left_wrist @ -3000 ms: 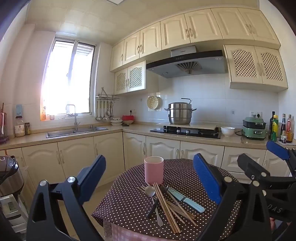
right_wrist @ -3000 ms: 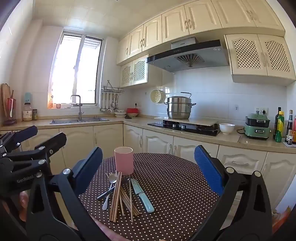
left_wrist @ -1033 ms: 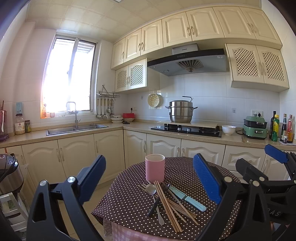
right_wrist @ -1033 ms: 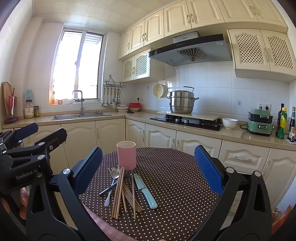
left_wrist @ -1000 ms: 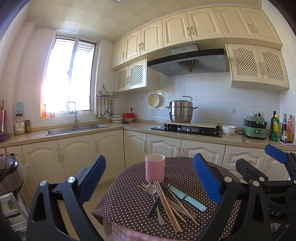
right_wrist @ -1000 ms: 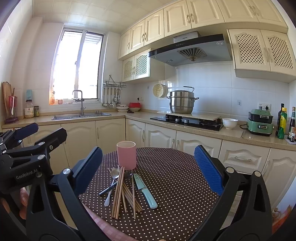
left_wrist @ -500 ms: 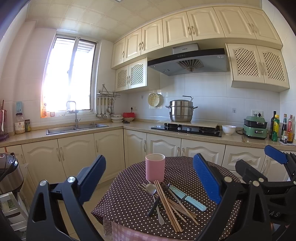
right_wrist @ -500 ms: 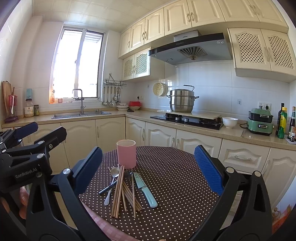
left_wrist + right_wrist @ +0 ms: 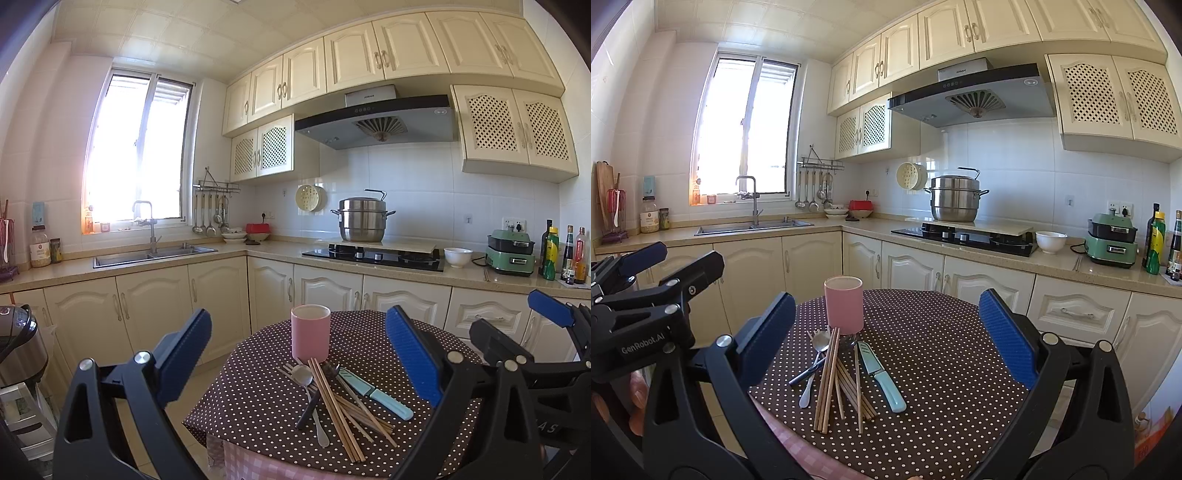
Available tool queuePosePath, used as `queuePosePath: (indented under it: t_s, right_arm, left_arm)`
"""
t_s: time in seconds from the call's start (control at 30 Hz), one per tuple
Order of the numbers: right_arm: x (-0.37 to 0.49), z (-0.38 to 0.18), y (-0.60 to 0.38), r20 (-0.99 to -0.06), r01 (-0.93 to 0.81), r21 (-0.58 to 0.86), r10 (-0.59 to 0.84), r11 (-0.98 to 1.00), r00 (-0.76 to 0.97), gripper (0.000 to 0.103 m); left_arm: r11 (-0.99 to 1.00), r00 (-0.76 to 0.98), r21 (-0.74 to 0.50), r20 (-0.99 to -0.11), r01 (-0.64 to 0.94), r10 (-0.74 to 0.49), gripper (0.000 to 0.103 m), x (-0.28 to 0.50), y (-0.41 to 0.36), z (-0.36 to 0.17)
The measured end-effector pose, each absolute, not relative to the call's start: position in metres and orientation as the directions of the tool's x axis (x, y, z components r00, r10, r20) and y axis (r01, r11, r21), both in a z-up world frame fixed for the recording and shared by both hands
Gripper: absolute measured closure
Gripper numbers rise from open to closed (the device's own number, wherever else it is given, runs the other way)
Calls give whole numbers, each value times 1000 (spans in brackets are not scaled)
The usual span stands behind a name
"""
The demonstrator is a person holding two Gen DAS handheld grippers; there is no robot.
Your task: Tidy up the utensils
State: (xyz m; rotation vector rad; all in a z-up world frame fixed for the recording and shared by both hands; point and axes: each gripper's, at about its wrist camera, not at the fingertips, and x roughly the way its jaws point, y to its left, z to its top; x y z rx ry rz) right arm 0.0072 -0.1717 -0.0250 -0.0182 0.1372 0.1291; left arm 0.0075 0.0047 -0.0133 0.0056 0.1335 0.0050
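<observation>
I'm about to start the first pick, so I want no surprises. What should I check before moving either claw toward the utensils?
1. Left claw open and holding nothing: ok.
2. Right claw open and holding nothing: ok.
3. Cup upright on the table, mouth unblocked: ok.
4. Cup empty inside: cannot tell, the views do not look down into it.
5. Utensils separated for a clean single grasp: not ok; chopsticks lie across the spoon and a dark-handled utensil.
6. Knife free of the pile: ok; it lies at the pile's right edge, nothing on top.
</observation>
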Motion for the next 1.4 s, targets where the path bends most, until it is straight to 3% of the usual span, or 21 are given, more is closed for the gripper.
queuePosePath:
  t_s: [0.97, 1.17, 1.4]
  right_arm:
    - [26, -26, -173, -183, -140, 6, 139, 990, 973, 6]
    - [52, -37, -178, -234, -145, 20, 145, 989, 961, 6]
    - [106, -66, -179, -384, -150, -2, 138, 989, 913, 6]
  left_arm:
    - [1000, 983, 14, -186, -8, 11, 10, 29, 3, -12]
    - [999, 968, 33, -251, -4, 12, 10, 57, -2, -22]
    - [999, 897, -12, -441, 32, -34, 10, 116, 12, -53]
